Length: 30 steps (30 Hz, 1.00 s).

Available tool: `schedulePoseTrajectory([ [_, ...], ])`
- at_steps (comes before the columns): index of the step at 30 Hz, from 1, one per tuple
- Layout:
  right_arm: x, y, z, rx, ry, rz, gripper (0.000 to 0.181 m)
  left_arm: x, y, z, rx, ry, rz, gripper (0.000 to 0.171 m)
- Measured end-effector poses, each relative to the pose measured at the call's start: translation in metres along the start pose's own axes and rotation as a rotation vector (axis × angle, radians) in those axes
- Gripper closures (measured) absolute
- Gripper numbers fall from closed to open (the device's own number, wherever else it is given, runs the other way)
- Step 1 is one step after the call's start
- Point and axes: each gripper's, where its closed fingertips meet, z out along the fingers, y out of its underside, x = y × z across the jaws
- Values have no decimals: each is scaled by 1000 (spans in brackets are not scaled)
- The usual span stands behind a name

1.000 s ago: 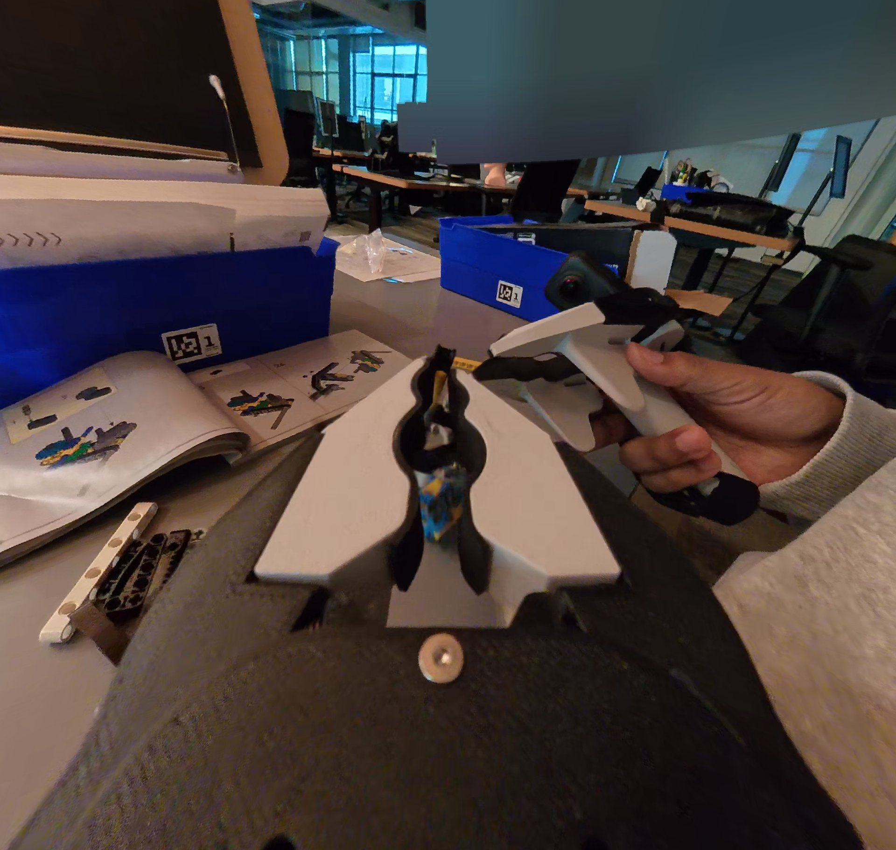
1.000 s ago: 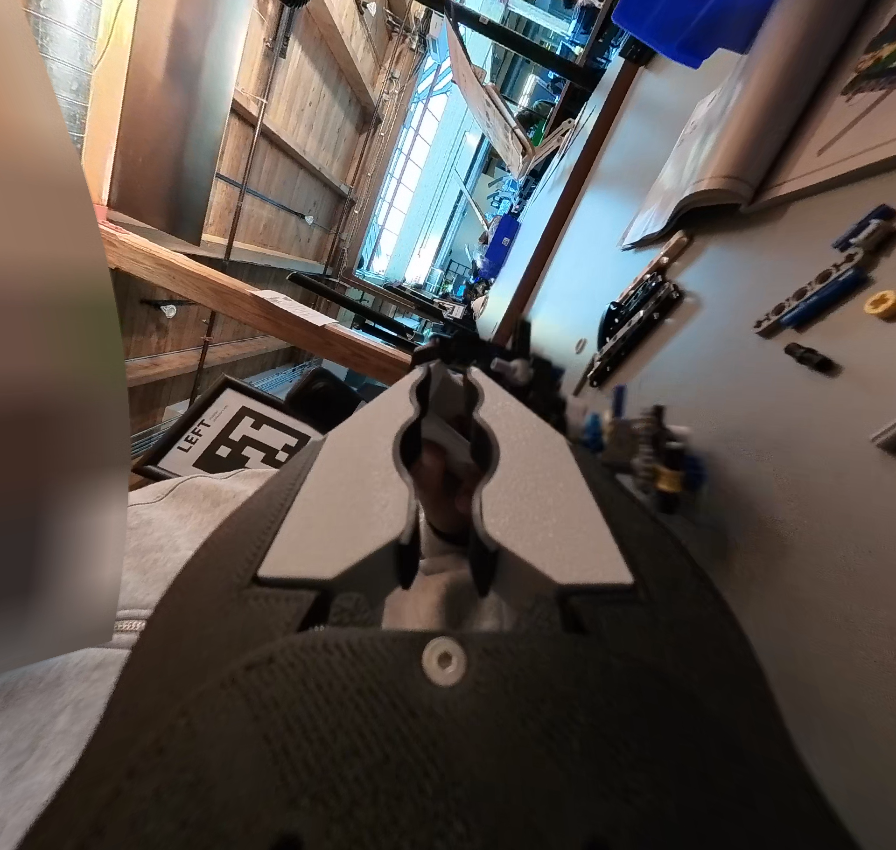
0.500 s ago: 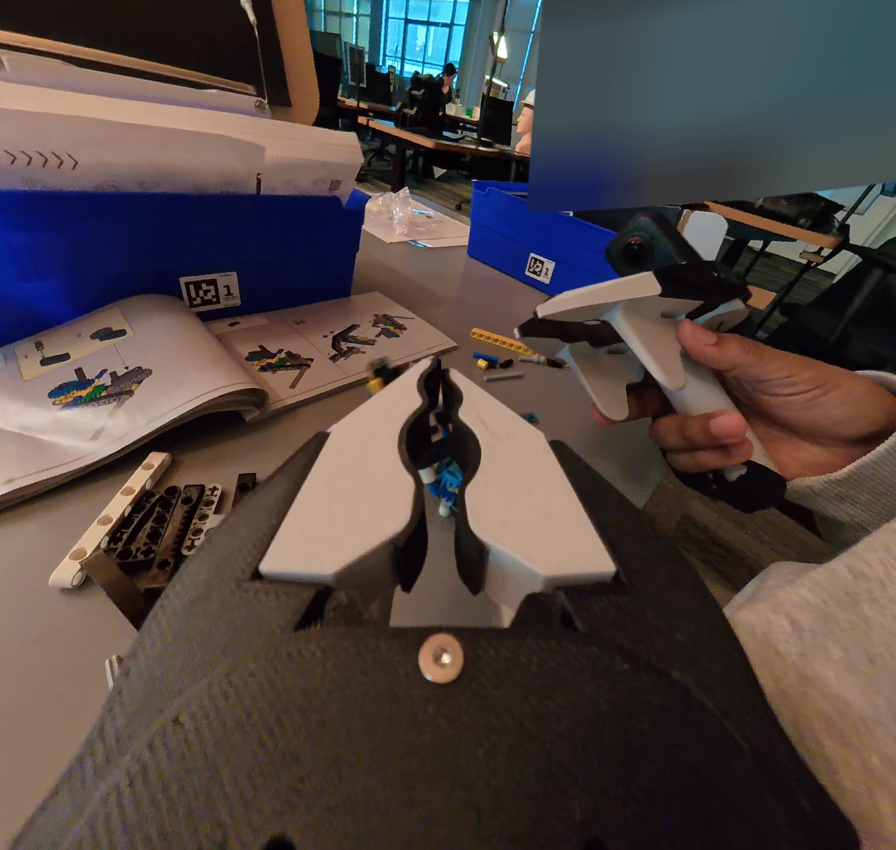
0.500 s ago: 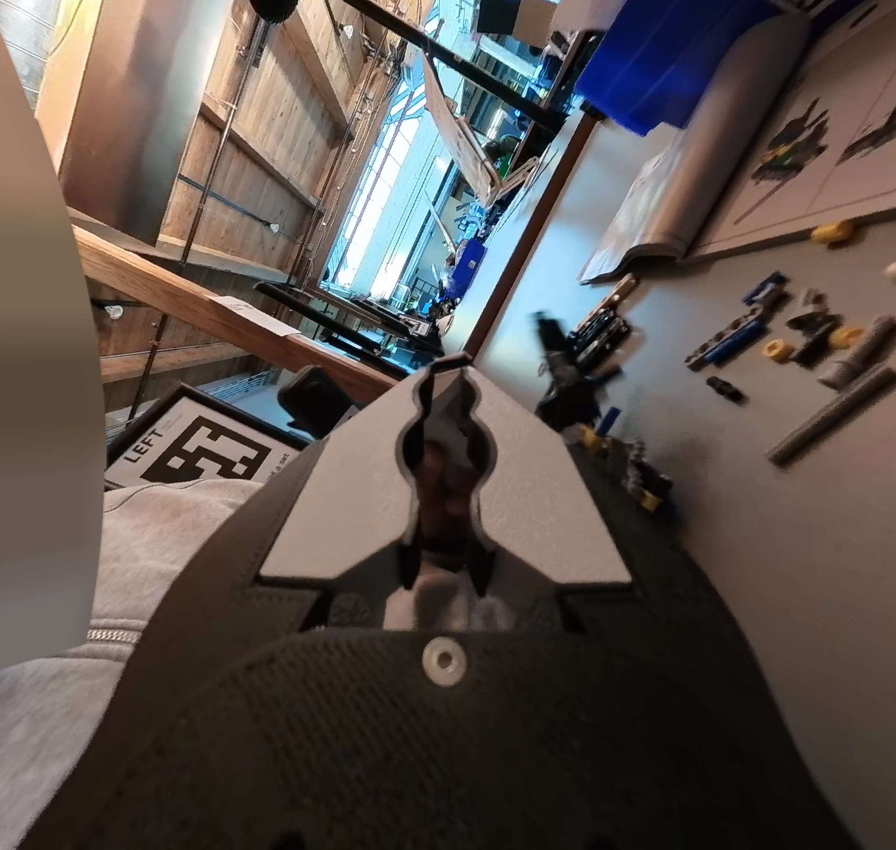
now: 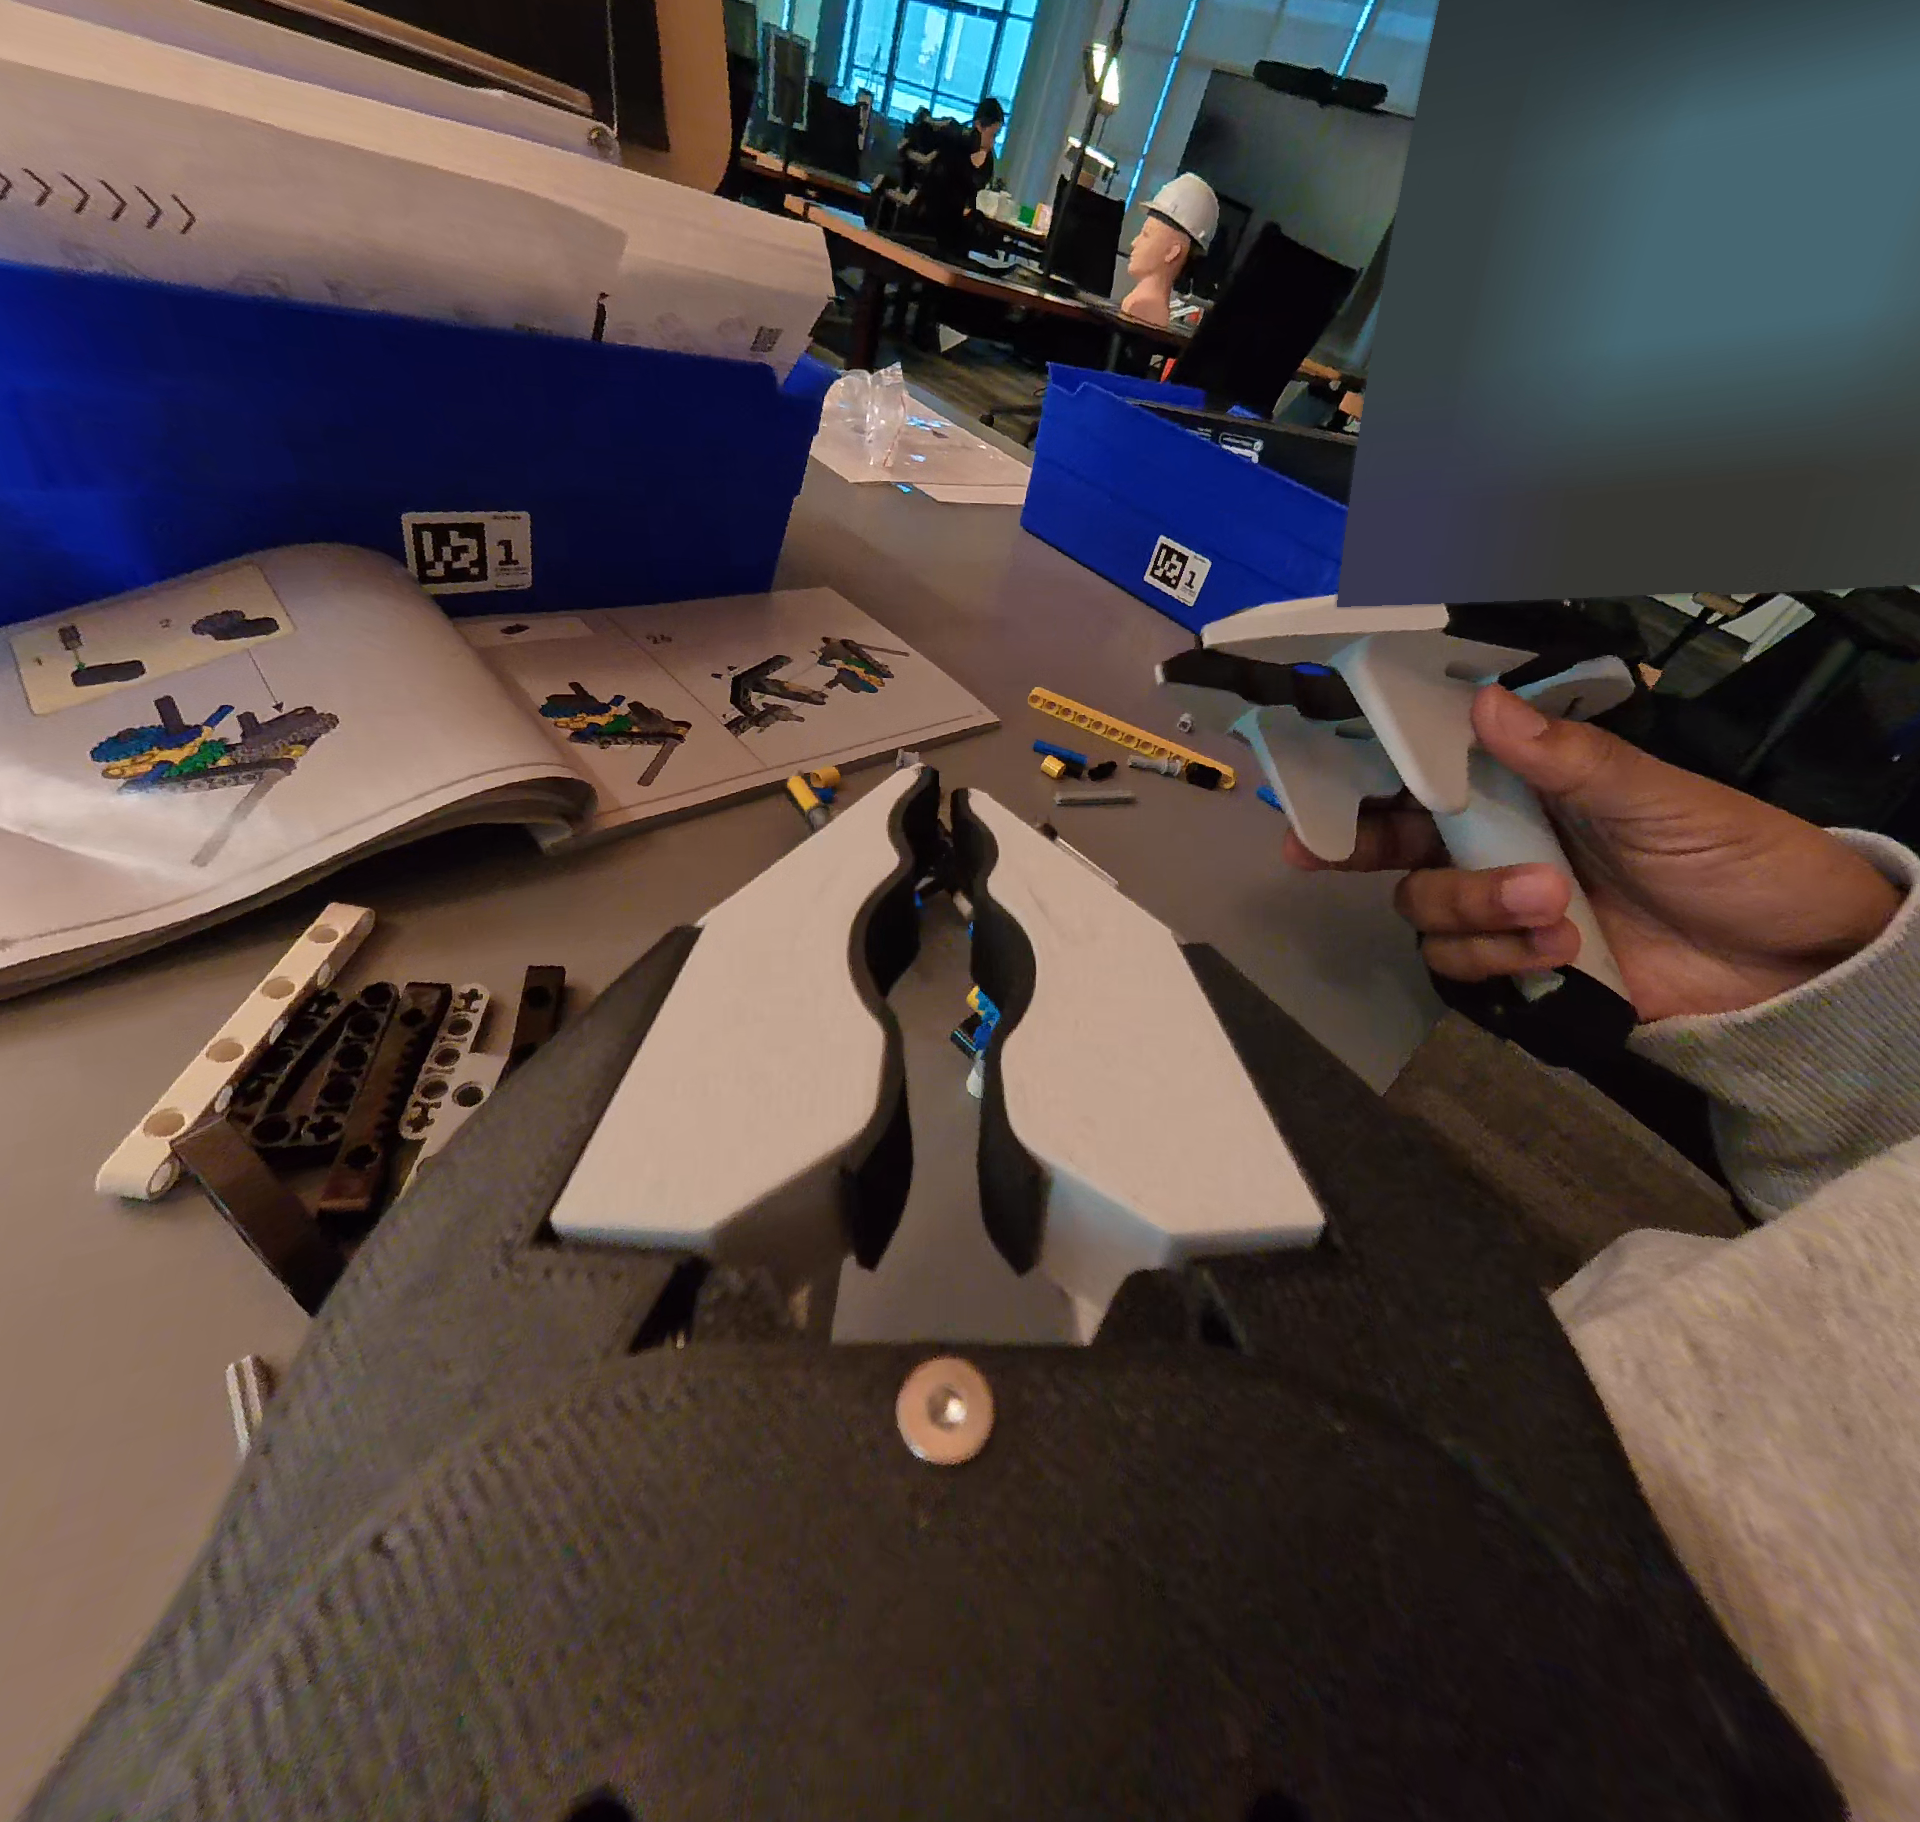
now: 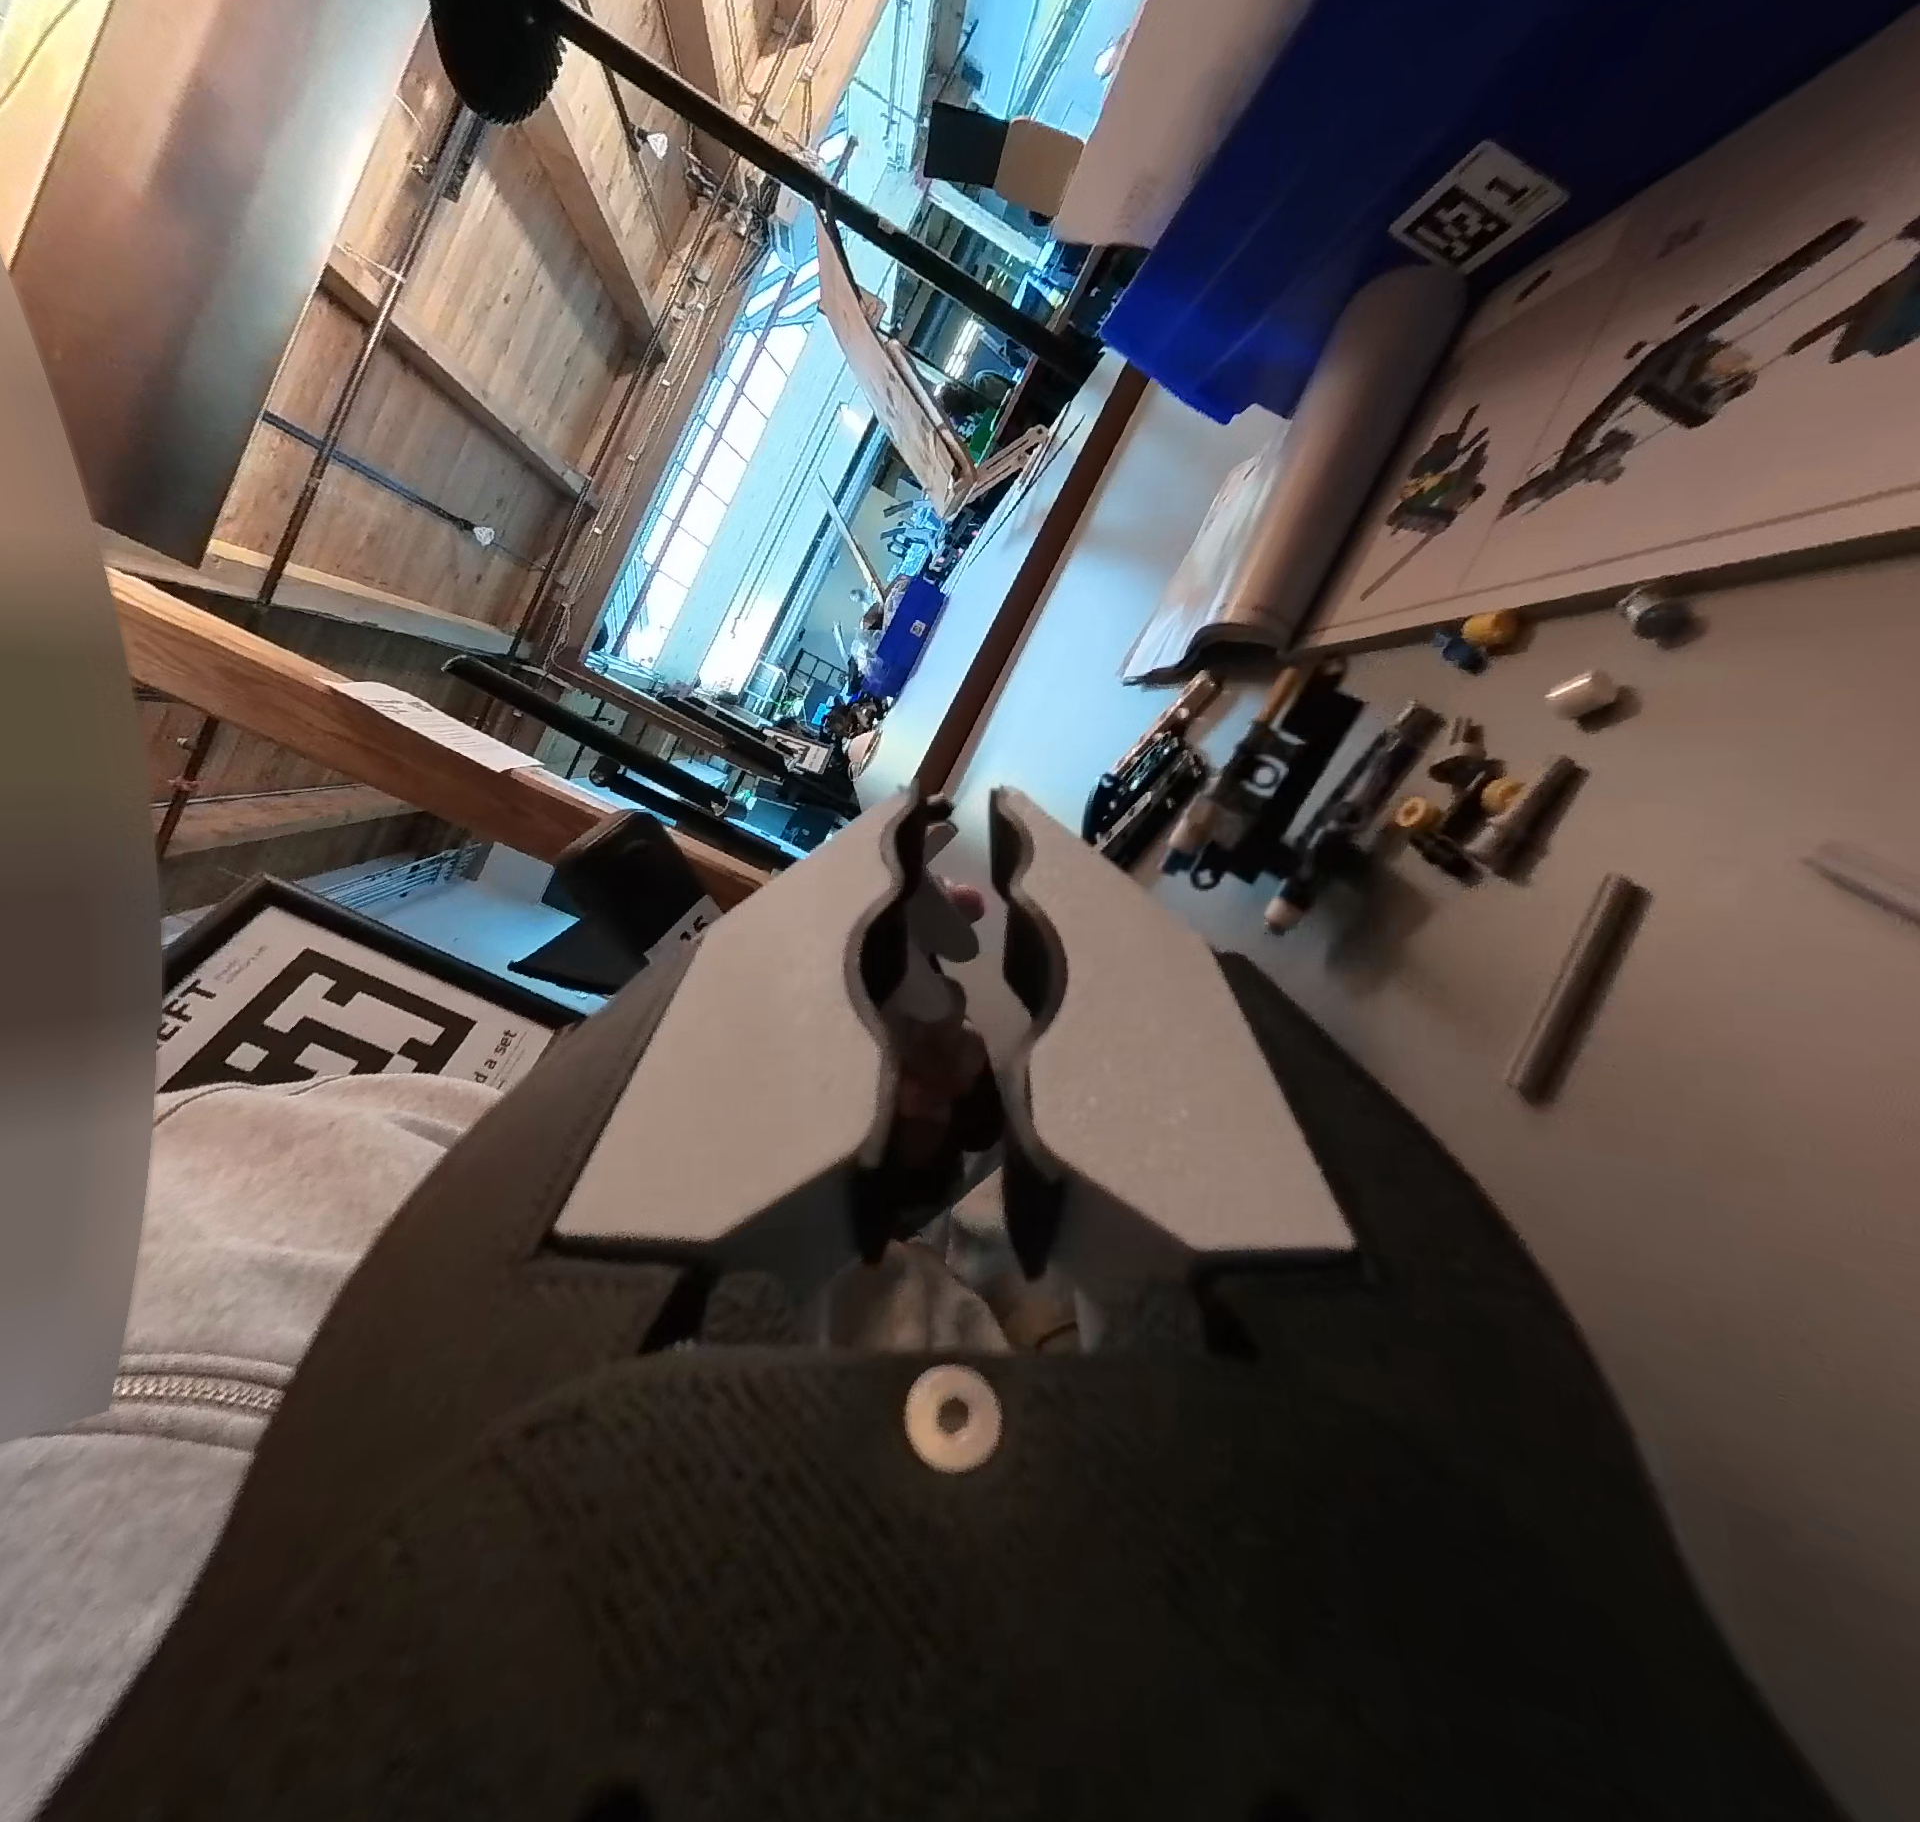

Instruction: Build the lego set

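Left gripper [image 5: 940, 801] fingers slightly parted, empty; right gripper [image 6: 958, 811] likewise. Lego assembly [image 6: 1273, 811] mid-desk: light, rigid, joints fragile; grip beam.

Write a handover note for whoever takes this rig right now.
Left gripper: jaws nearly closed around a small blue-yellow assembly; I cannot tell whether it is gripped.
Right gripper: slightly open, nothing visible between the fingers.
Parts: black beams on the left, yellow beam ahead, manual open.
Done: a partial assembly.
To do: many loose pieces remain unattached.
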Motion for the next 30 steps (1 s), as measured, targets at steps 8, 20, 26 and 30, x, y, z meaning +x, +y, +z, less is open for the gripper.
schedulePoseTrajectory([
  [8,15,-1,-13,-71,119,-103,177,2,3,2,-16,12,7,170],
  [20,61,48,-7,-408,450,-418,181,19,51,6,-387,181,50,128],
  [26,69,49,-2,-405,489,-456,181,23,78,8,-489,177,107,129],
  [30,67,52,2,-411,468,-468,181,24,81,10,-502,174,106,137],
])
